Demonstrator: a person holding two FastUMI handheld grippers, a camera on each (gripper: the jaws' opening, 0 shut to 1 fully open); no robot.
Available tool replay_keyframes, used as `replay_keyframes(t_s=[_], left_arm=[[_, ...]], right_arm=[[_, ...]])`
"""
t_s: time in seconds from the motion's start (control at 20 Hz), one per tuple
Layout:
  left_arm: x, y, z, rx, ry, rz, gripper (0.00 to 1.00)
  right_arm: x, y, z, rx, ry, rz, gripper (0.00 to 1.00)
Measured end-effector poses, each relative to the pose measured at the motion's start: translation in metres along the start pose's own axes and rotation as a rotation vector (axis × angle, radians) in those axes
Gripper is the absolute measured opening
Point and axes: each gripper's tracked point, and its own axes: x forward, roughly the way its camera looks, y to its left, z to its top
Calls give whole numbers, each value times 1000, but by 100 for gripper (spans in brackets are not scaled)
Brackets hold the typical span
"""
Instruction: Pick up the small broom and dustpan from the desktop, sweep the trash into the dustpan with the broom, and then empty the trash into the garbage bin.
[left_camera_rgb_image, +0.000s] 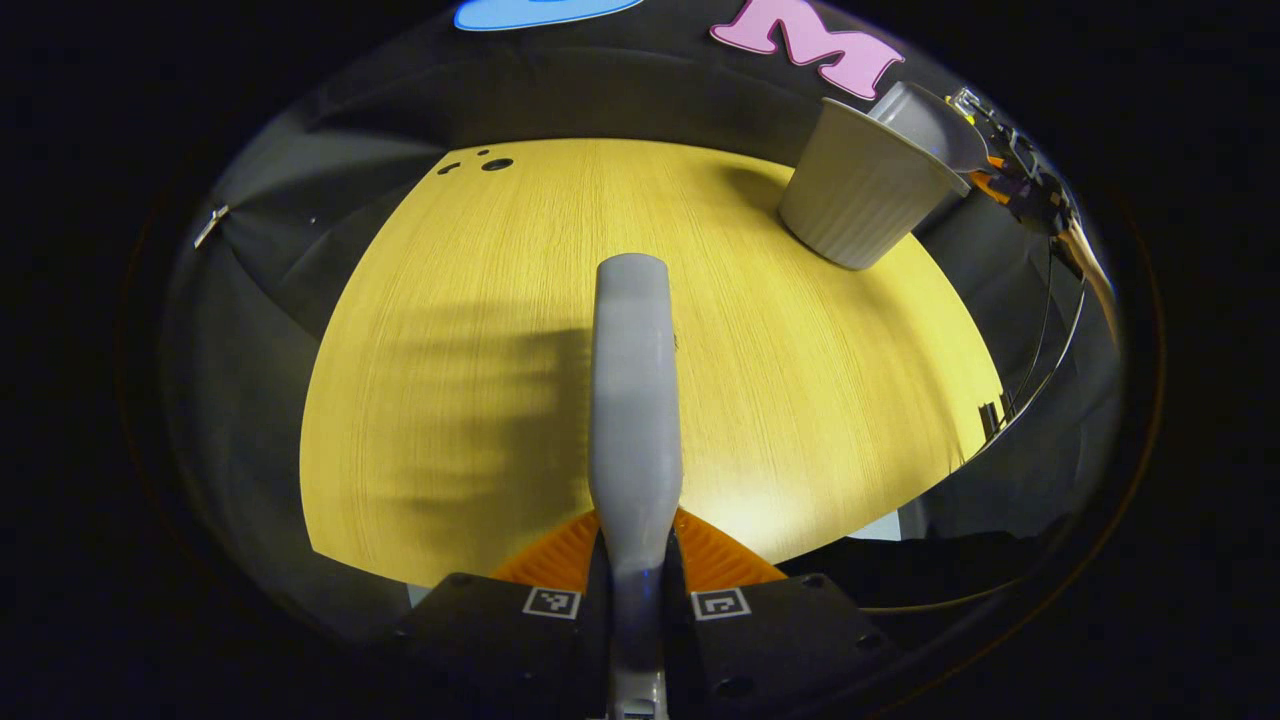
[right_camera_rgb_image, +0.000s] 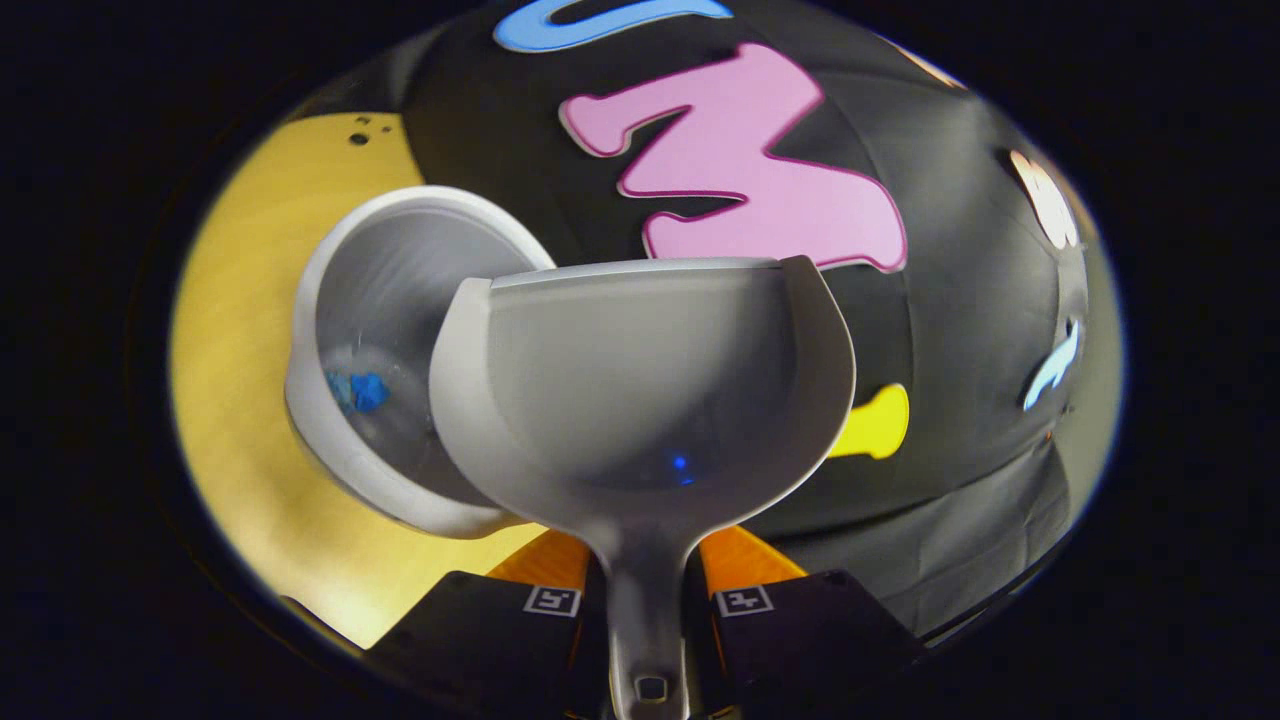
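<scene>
My left gripper (left_camera_rgb_image: 636, 560) is shut on the small broom's grey handle (left_camera_rgb_image: 632, 390), which points forward above the yellow wooden desktop (left_camera_rgb_image: 800, 400). My right gripper (right_camera_rgb_image: 645, 580) is shut on the stem of the grey dustpan (right_camera_rgb_image: 650, 380), held tilted over the white ribbed garbage bin (right_camera_rgb_image: 310, 330). Blue scraps of trash (right_camera_rgb_image: 358, 390) lie at the bin's bottom. In the left gripper view the bin (left_camera_rgb_image: 860, 190) stands at the far right of the desktop, with the dustpan (left_camera_rgb_image: 925, 120) over its rim and the right gripper (left_camera_rgb_image: 1020, 175) behind it.
The broom casts a wide shadow on the desktop (right_camera_rgb_image: 240, 300) left of the handle. A few small dark holes (left_camera_rgb_image: 495, 163) sit at the far left corner of the desktop. Cables (left_camera_rgb_image: 1060, 340) hang past its right edge.
</scene>
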Motion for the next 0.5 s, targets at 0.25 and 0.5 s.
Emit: replay_keyframes(t_s=[0.25,0.5], left_arm=[[-6,0,8,5,-47,0,26],[-14,-6,11,5,-76,4,23]], right_arm=[[-23,-18,7,322,2,51,34],[-35,-31,12,565,-55,109,34]])
